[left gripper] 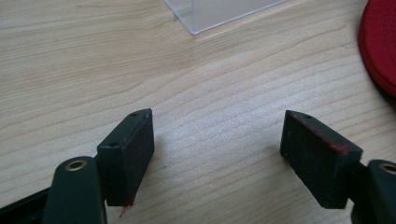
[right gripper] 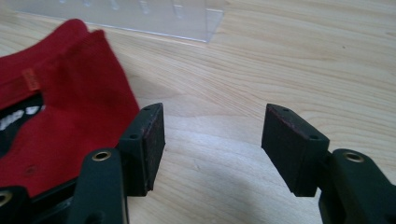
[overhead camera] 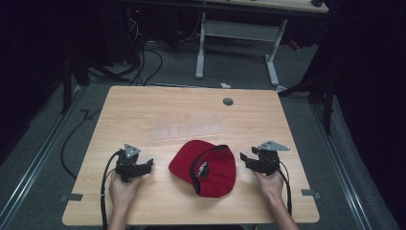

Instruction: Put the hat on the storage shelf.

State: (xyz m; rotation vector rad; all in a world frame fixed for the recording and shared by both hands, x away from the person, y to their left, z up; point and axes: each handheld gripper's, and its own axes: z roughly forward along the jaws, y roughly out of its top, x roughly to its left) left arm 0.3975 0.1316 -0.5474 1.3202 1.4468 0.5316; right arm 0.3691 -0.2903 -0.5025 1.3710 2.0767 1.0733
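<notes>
Cap position: red baseball cap lies upside down on the wooden table, near the person's edge, between the two grippers and touching neither.
Left gripper: left gripper rests low by the table, jaws wide apart, bare wood between them; the cap's red edge sits off to one side of its view.
Right gripper: right gripper has its jaws apart too, nothing between the pads; the cap lies just beside one jaw.
Behind the cap: a clear plastic holder lies flat, just beyond the cap.
Cap's heading: the brim looks to point up and left in the high view, towards the clear holder; the open hollow faces up.
Long axis: runs diagonally, from brim at upper left to rear strap at lower right.
Risk, slip: soft fabric; a pinch on one thin layer may let the cap sag or slide away.
Risk, shove: a jaw nudging the crown sideways could push it into the holder.
Risk, miss: closing beside the rim grabs only air.
</notes>
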